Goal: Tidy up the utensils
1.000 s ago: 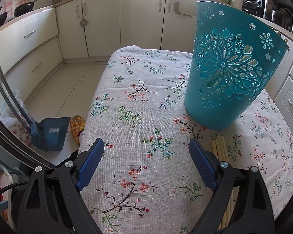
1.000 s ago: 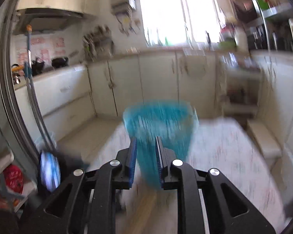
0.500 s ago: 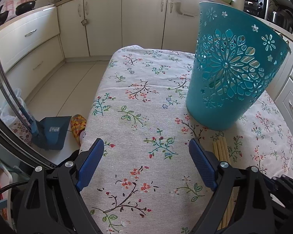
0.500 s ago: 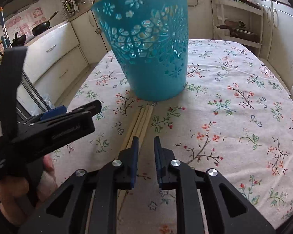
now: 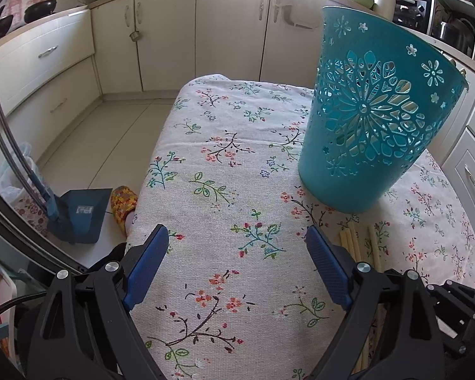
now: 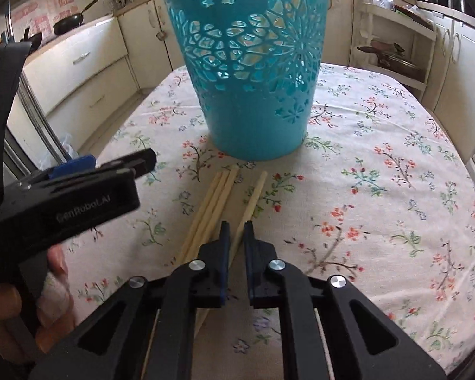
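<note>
While I look down over it, the surface (image 5: 205, 196) fills most of both views, spread with a white cloth printed with small flowers and twigs. Toward its far half stands a tall teal basket (image 6: 253, 72), upright, its wall cut through with a flower pattern. Just in front of the basket's base lie four pale wooden chopsticks (image 6: 217, 202) on the cloth, three bunched side by side and one (image 6: 253, 199) a little apart to their right, all pointing toward the basket. My left gripper (image 5: 237, 266) hangs over bare cloth beside the chopsticks with its jaws wide apart and nothing between them. My right gripper (image 6: 236, 231) is low over the chopsticks; its jaws have just been closing and now pinch the lone right-hand chopstick between their blue pads.
</note>
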Tool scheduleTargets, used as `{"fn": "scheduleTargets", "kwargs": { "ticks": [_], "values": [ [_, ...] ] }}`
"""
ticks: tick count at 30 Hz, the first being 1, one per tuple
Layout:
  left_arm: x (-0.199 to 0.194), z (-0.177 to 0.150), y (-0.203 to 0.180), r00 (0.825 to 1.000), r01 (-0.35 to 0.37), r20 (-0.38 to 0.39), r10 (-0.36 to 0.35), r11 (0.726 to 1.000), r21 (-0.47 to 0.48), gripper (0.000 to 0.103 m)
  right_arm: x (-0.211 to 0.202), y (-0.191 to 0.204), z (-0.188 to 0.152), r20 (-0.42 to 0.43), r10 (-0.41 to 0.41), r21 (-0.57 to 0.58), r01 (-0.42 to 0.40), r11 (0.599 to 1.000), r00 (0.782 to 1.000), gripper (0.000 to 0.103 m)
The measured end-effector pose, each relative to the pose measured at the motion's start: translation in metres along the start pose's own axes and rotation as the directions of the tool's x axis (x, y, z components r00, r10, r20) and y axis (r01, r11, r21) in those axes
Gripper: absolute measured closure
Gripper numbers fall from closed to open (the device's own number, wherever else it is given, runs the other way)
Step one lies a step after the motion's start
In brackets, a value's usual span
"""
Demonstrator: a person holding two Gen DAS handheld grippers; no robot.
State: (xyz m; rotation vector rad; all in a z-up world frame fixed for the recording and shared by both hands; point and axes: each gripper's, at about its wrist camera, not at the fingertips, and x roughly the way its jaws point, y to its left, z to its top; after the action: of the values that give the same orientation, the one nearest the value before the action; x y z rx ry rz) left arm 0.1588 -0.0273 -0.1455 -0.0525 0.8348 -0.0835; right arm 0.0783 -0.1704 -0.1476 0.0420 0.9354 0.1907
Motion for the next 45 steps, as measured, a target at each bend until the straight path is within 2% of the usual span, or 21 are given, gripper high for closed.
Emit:
{"fn": "scheduleTargets", "kwargs": {
  "ticks": [2, 5, 7, 9, 13, 23, 26, 27, 29, 31, 33, 34, 40, 43, 45],
  "values": [
    [-0.001, 0.0, -0.002, 1.0, 0.026, 0.002, -0.026, 1.0, 0.013, 0.018, -0.004, -0.005, -0.003, -0.01, -0.019, -0.007, 0.019, 1.0, 1.0, 0.095],
    [0.001, -0.003, -0.017, 0.992, 0.122, -0.042, -0.117, 0.986, 0.118, 0.018, -0.011, -0.024, -0.009, -0.016, -0.026, 0.025, 0.027, 0.999, 1.0, 0.095],
    [-0.001, -0.006, -0.028, 0.988, 0.148, -0.066, -0.138, 0.972, 0.182, 0.018, -0.015, -0.036, -0.013, -0.01, -0.014, 0.074, 0.014, 0.997, 1.0, 0.095],
    [-0.004, -0.011, -0.038, 0.988, 0.147, -0.078, -0.132, 0.963, 0.227, 0.018, -0.016, -0.042, -0.015, -0.006, 0.005, 0.101, -0.005, 0.995, 1.0, 0.095],
    [0.0, -0.017, -0.048, 0.991, 0.113, -0.105, -0.088, 0.96, 0.257, 0.018, -0.015, -0.041, -0.015, 0.001, 0.009, 0.099, -0.009, 0.995, 1.0, 0.095],
    [0.006, -0.016, -0.052, 0.991, 0.045, -0.131, -0.009, 0.961, 0.273, 0.019, -0.013, -0.049, -0.013, 0.005, 0.042, 0.13, -0.042, 0.991, 0.999, 0.095],
    [0.007, -0.015, -0.057, 0.991, 0.055, -0.133, -0.017, 0.958, 0.282, 0.029, -0.013, -0.052, -0.012, 0.008, 0.045, 0.136, -0.046, 0.99, 0.999, 0.095],
    [0.006, -0.015, -0.058, 0.989, 0.075, -0.144, -0.037, 0.96, 0.269, 0.036, -0.013, -0.052, -0.012, 0.01, 0.045, 0.137, -0.046, 0.989, 0.999, 0.095],
    [0.007, -0.013, -0.06, 0.985, 0.108, -0.157, -0.07, 0.963, 0.248, 0.051, -0.013, -0.053, -0.012, 0.014, 0.046, 0.141, -0.048, 0.989, 0.999, 0.095],
    [0.006, -0.011, -0.063, 0.983, 0.117, -0.163, -0.079, 0.963, 0.243, 0.078, -0.013, -0.052, -0.013, 0.018, 0.047, 0.144, -0.049, 0.988, 0.999, 0.095],
    [0.007, -0.008, -0.064, 0.976, 0.145, -0.192, -0.103, 0.965, 0.219, 0.094, -0.013, -0.052, -0.013, 0.023, 0.049, 0.146, -0.052, 0.988, 0.999, 0.093],
    [0.008, -0.008, -0.064, 0.973, 0.155, -0.204, -0.112, 0.965, 0.211, 0.097, -0.013, -0.052, -0.013, 0.025, 0.05, 0.146, -0.054, 0.988, 0.998, 0.092],
    [0.001, -0.004, -0.053, 0.938, 0.233, -0.292, -0.184, 0.962, 0.144, 0.099, -0.012, -0.051, -0.012, 0.031, 0.059, 0.151, -0.063, 0.986, 0.998, 0.09],
    [-0.022, 0.001, -0.05, 0.932, 0.28, -0.278, -0.231, 0.948, 0.153, 0.099, -0.012, -0.051, -0.012, 0.033, 0.072, 0.163, -0.076, 0.984, 0.997, 0.087],
    [-0.052, 0.013, -0.046, 0.928, 0.334, -0.225, -0.297, 0.93, 0.15, 0.099, -0.012, -0.052, -0.011, 0.035, 0.082, 0.171, -0.087, 0.981, 0.996, 0.085]
  ]
}}
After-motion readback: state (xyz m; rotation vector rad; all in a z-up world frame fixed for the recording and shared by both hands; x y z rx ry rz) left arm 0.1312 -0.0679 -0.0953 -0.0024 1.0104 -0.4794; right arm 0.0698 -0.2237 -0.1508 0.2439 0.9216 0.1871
